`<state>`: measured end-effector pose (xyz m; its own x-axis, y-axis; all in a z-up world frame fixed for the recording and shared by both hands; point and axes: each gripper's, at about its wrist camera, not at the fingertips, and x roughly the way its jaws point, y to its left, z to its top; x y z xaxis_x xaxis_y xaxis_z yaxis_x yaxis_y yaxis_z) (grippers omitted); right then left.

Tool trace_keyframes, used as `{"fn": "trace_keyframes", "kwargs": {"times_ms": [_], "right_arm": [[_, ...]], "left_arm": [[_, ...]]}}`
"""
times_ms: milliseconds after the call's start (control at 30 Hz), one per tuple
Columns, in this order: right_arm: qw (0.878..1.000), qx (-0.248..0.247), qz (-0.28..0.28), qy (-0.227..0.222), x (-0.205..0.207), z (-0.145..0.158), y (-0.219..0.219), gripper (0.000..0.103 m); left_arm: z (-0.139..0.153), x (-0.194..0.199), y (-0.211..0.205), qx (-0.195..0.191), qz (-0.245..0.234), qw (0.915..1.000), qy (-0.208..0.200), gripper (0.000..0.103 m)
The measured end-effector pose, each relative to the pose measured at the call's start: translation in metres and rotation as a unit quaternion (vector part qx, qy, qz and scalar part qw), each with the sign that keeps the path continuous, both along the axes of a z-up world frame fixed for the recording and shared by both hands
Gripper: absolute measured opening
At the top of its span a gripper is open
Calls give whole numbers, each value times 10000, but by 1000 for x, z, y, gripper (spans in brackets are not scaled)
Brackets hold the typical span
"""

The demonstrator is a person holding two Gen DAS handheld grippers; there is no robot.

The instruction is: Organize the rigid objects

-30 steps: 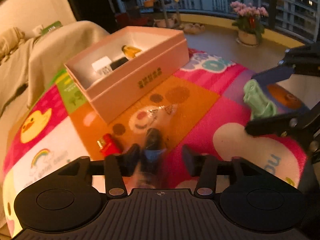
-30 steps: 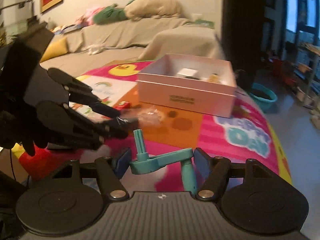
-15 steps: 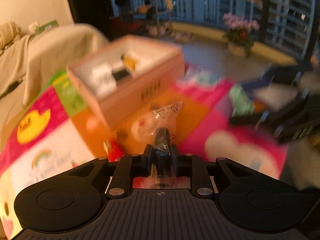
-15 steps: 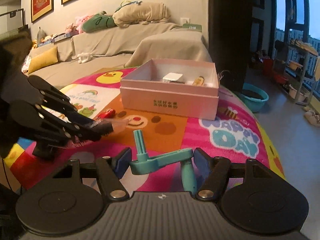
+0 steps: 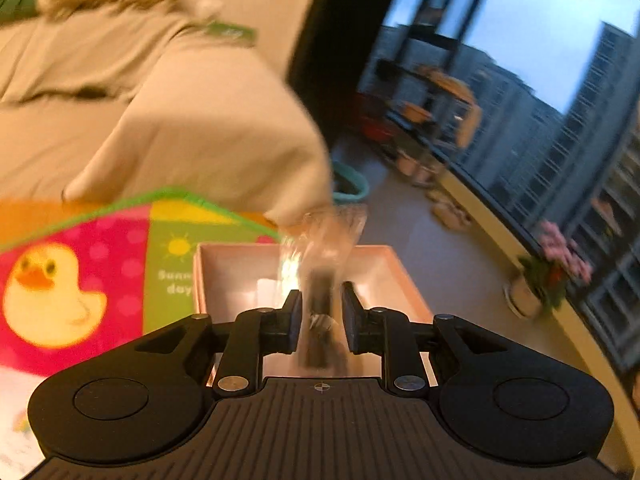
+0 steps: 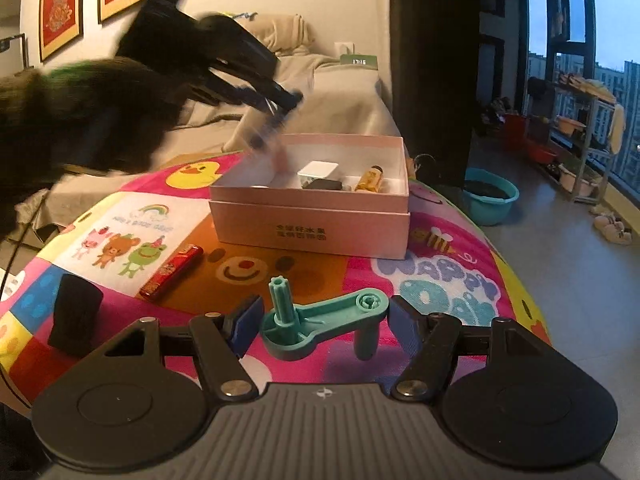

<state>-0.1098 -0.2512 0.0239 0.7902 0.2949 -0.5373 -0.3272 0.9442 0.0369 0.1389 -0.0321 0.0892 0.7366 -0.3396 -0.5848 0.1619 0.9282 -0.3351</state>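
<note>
The left claw [image 5: 319,316], clamped on a small dark object in clear plastic wrap [image 5: 320,300], carries it over the open pink cardboard box [image 6: 316,216], likely for dropping in. The right claw [image 6: 324,324] grips a teal plastic crank handle [image 6: 320,320] near the counter's front edge.

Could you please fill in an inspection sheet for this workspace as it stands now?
Surface: colourful play mat, cartoon prints.
Job's things: pink box open, holding a white tub, a dark item and a yellow bottle; red lighter and black block on the mat.
Clutter: nothing seen.
Grippers: left gripper above the box, jaws just closed on a bagged dark piece; right gripper holds a teal crank.
Cables: thin cable at the mat's left edge.
Surroundings: covered sofa, wall pictures, teal basin, window.
</note>
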Motion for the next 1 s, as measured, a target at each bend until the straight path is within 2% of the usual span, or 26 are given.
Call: {"fn": "trace_keyframes", "kwargs": {"times_ms": [133, 233, 333, 400, 500, 700, 733, 767, 867, 1000], "right_arm": [[9999, -84, -103, 28, 0, -3, -6, 68], [9998, -77, -193, 47, 2, -4, -11, 68], [9998, 65, -177, 48, 9, 2, -14, 68], [9998, 167, -137, 7, 16, 11, -13, 68], [9993, 235, -85, -279, 34, 37, -7, 68], [9965, 520, -192, -629, 115, 93, 13, 69], [9962, 619, -198, -582, 130, 97, 14, 76], [9963, 718, -187, -428, 146, 99, 14, 81], [9965, 749, -323, -184, 164, 95, 19, 81], [9978, 588, -299, -88, 142, 71, 24, 81]], "left_arm": [[-2, -9, 15, -295, 68, 9992, -258, 24], [6, -43, 34, -510, -153, 9969, -576, 24], [8, -89, 47, -386, -453, 9956, -723, 24], [4, -121, 53, -231, -656, 9950, -717, 24], [-4, -163, 65, -55, -804, 9943, -695, 24], [-14, -219, 90, 329, -574, 9957, -653, 24], [-15, -226, 97, 383, -451, 9963, -630, 24], [-17, -232, 102, 427, -341, 9966, -622, 24], [-24, -255, 120, 480, -61, 9971, -591, 24], [-40, -273, 127, 335, -364, 9986, -176, 24]]}}
